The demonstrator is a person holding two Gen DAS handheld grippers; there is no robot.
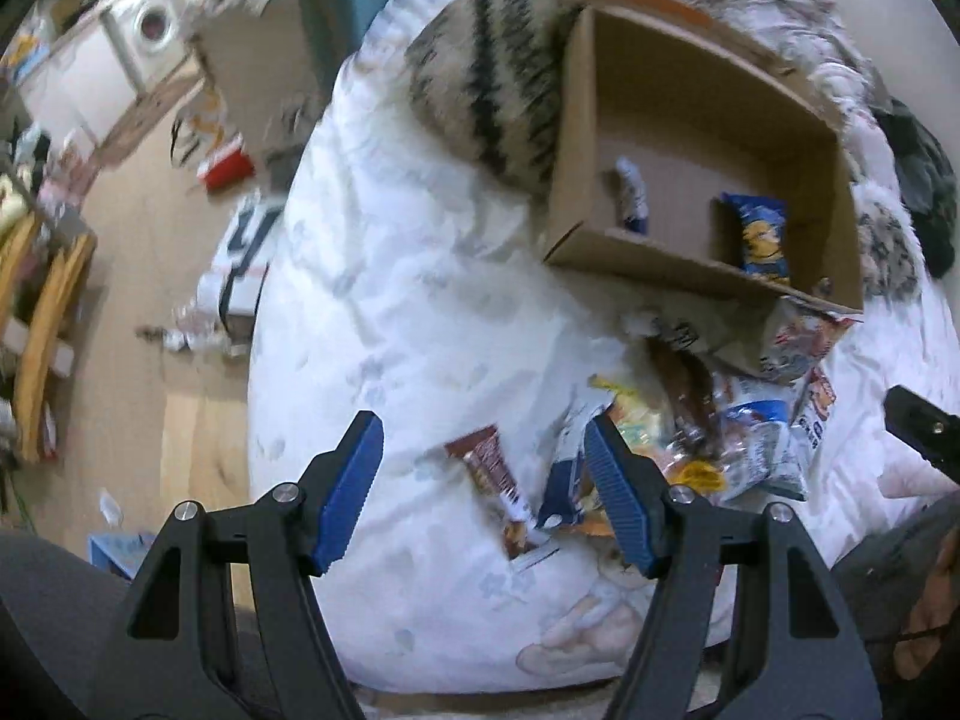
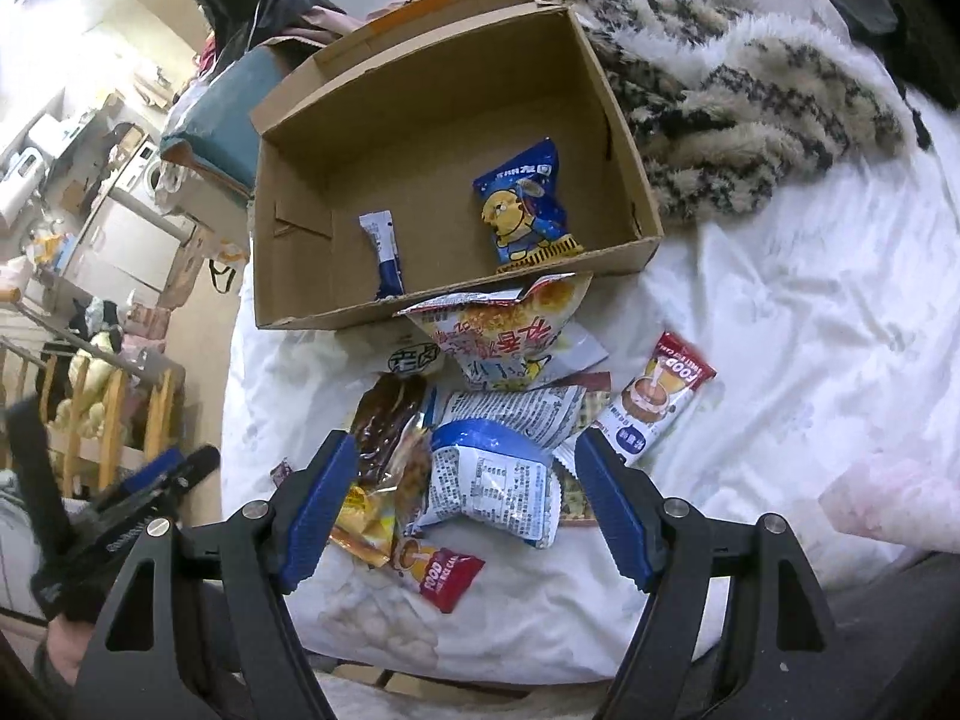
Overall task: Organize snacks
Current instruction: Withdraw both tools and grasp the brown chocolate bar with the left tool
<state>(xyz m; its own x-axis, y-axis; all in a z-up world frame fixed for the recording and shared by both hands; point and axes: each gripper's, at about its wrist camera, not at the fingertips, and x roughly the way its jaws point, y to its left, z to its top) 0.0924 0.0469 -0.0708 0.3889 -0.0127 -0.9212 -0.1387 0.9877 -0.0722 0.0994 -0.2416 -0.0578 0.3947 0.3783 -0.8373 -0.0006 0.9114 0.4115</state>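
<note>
Two snacks in cardboard box on the bed — blue bag, stick sachet. Pile touches box front. Left tongs, right tongs wide open, empty — striped fur blanket alongside.

The cardboard box is plain brown; inside it a blue bag carries a yellow cartoon bear, and at its nine o'clock lies a white-and-blue sachet; the bedsheet is white with faint grey flowers; the fuzzy blanket at two o'clock is beige with black stripes; both claws, left and right, have blue ribbed pads on black arms; a red-and-white sachet lies beside the pile.
</note>
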